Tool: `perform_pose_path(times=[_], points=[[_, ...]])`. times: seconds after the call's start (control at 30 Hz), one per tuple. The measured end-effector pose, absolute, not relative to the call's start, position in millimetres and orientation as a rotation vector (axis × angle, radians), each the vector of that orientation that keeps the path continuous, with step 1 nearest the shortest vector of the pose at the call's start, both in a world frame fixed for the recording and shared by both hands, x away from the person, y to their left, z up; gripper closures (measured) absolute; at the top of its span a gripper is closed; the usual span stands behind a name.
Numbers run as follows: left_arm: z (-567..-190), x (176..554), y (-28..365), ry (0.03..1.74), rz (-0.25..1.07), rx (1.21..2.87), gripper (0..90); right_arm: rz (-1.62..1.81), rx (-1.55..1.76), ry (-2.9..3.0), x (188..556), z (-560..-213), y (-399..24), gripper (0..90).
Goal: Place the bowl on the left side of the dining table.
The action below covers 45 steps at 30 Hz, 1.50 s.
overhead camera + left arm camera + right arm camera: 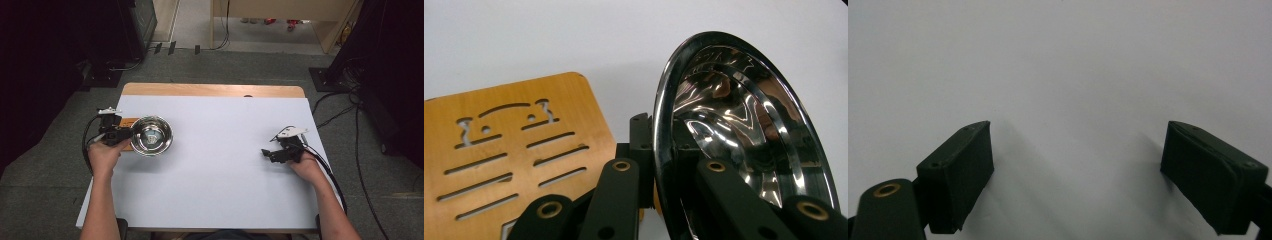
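A shiny steel bowl (151, 135) sits at the left of the white table sheet (220, 165), partly over a thin wooden board (128, 121) with cut-out slots. My left gripper (125, 134) is shut on the bowl's near rim (663, 150), one jaw inside the bowl and one outside. In the left gripper view the bowl stands tilted on edge beside the wooden board (504, 150). My right gripper (267, 154) rests at the right side of the sheet. Its jaws stand wide apart with nothing between them, and its fingertips (963, 170) hover over bare white surface.
The table's wooden far edge (215, 90) shows beyond the sheet. Grey carpet surrounds the table, with black cables (350, 115) on the right and dark equipment stands at both sides.
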<state>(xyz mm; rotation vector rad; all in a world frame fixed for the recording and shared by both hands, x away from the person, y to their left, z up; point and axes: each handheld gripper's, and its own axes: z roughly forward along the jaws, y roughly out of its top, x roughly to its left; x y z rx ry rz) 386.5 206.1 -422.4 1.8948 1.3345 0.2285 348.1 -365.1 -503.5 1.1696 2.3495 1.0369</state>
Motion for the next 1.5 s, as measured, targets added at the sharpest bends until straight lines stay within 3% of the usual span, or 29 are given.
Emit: perform_pose_path(times=[1.5], points=[[-448.8,407.5,256.6,1.544,0.287,1.770,85.2,1.037,1.170,2.350,348.0,-503.5,-365.0,13.0]])
